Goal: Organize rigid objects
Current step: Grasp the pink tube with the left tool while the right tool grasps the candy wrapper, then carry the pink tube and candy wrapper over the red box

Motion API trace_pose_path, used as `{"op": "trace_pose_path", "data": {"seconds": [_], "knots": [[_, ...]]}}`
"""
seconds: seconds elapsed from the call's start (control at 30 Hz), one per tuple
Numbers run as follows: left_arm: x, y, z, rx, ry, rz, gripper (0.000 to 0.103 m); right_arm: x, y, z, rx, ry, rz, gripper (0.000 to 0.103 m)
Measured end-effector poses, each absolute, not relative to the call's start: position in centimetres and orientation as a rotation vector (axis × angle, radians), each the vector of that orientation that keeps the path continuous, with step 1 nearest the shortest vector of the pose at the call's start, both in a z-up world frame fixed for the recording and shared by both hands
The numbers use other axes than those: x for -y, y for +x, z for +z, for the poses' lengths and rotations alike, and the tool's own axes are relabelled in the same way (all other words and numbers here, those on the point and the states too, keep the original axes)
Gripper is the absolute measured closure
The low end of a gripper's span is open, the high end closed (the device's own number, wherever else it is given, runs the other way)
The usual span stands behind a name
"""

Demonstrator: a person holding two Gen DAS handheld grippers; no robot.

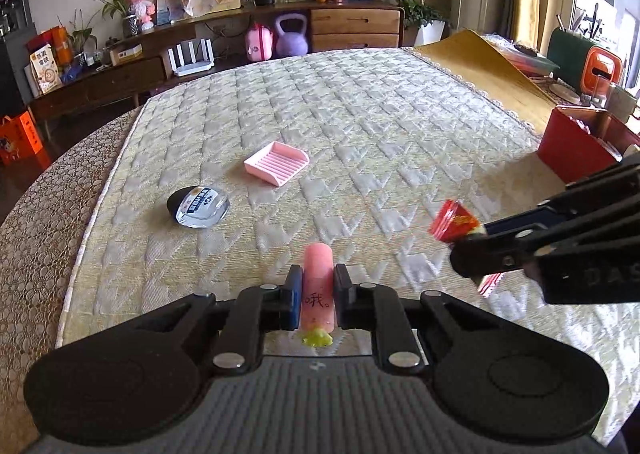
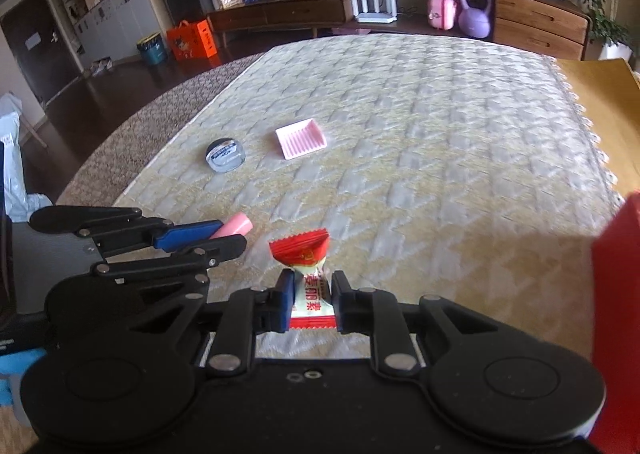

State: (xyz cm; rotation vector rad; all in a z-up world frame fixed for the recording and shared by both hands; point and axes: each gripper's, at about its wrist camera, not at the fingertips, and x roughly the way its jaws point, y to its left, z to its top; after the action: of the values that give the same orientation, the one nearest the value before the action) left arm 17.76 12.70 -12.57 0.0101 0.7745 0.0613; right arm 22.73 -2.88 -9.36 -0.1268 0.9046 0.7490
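Note:
My left gripper [image 1: 317, 294] is shut on a pink carrot-shaped eraser [image 1: 318, 286] with a green tip, held just above the quilted mat [image 1: 360, 126]. From the right wrist view the left gripper [image 2: 224, 236] sits at the left with the eraser's pink end [image 2: 237, 228] poking out. My right gripper [image 2: 309, 300] is shut on a red and white wrapped candy [image 2: 308, 274]. In the left wrist view the right gripper [image 1: 476, 242] comes in from the right, carrying the candy [image 1: 454, 220]. A pink ridged soap dish [image 1: 277, 163] [image 2: 301, 139] and a small round clear case [image 1: 198, 206] [image 2: 225, 155] lie on the mat.
A red box [image 1: 576, 146] stands at the mat's right edge, its wall [image 2: 616, 294] close on the right. A yellow cloth [image 1: 480, 70] covers the far right. A patterned tablecloth [image 1: 36, 222] borders the mat on the left. Sideboards with clutter line the back wall.

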Motion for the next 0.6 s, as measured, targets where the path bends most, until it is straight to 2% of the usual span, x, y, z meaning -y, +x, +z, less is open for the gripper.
{"op": "trace_pose_path", "data": {"seconds": [0.6], "knots": [[-6.5,16.1,-6.3,-0.74,-0.036,-0.006,0.087,12.6,20.3,-4.3,-0.818,0.014,0.669,0.084]]}}
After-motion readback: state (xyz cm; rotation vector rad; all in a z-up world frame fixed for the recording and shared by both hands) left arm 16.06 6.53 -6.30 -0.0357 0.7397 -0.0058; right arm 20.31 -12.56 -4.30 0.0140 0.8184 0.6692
